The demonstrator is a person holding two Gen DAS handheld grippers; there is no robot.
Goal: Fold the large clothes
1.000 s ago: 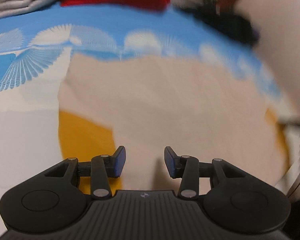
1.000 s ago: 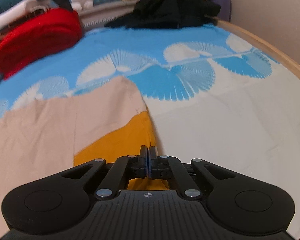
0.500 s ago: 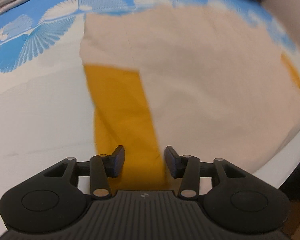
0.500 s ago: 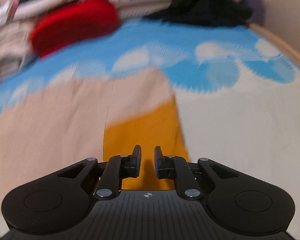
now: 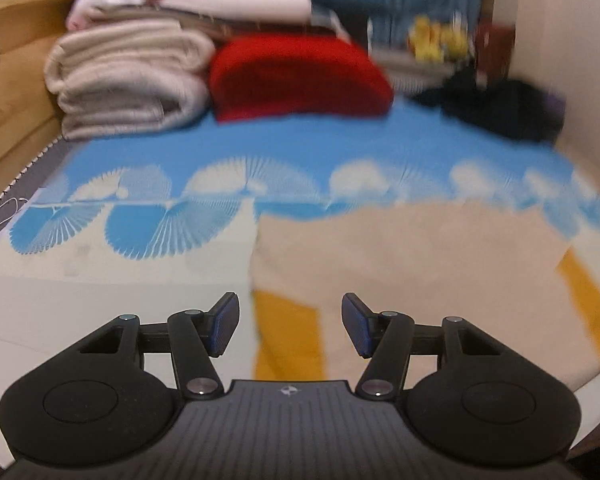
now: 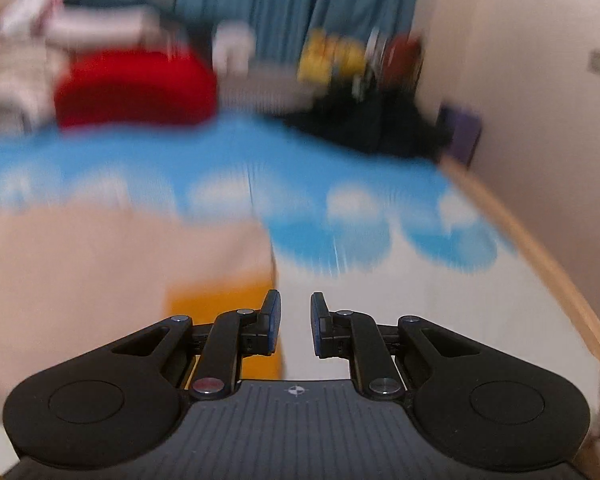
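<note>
**Garment flat on bed, both grippers empty above it**

Beige garment (image 5: pixel 412 264) spread on blue-and-white fan-print bedsheet (image 5: pixel 148 216); mustard-yellow sleeve (image 5: pixel 288 336) showing at near left corner, second yellow sleeve (image 5: pixel 584 300) along right edge. Same garment (image 6: pixel 112 264) in right wrist view, yellow patch (image 6: pixel 220 304) at its near right corner, edge running close to sheet's white section (image 6: pixel 420 312).

Left gripper (image 5: pixel 290 330): jaws spread wide, blue pads bare, nothing between them. Aimed over left yellow sleeve; contact with cloth cannot be told.

Right gripper (image 6: pixel 296 324): jaws parted by narrower gap, nothing pinched. Positioned over garment's right edge, left finger (image 6: pixel 270 322) in line with yellow patch, right finger (image 6: pixel 320 326) over bare sheet.

Far end of bed: stack of folded cream blankets (image 5: pixel 128 80) at left, red cushion (image 5: pixel 300 76) just beside it, dark clothing pile (image 5: pixel 496 104) to right. Yellow plush toys (image 5: pixel 440 40) behind, blue curtain (image 6: pixel 292 8) at back. Wooden bed frame (image 5: pixel 8 92) along left side; wooden rail (image 6: pixel 540 256) along right side against pale wall (image 6: pixel 540 80).

Both views motion-blurred, right wrist more heavily; fine detail of folds not readable.
</note>
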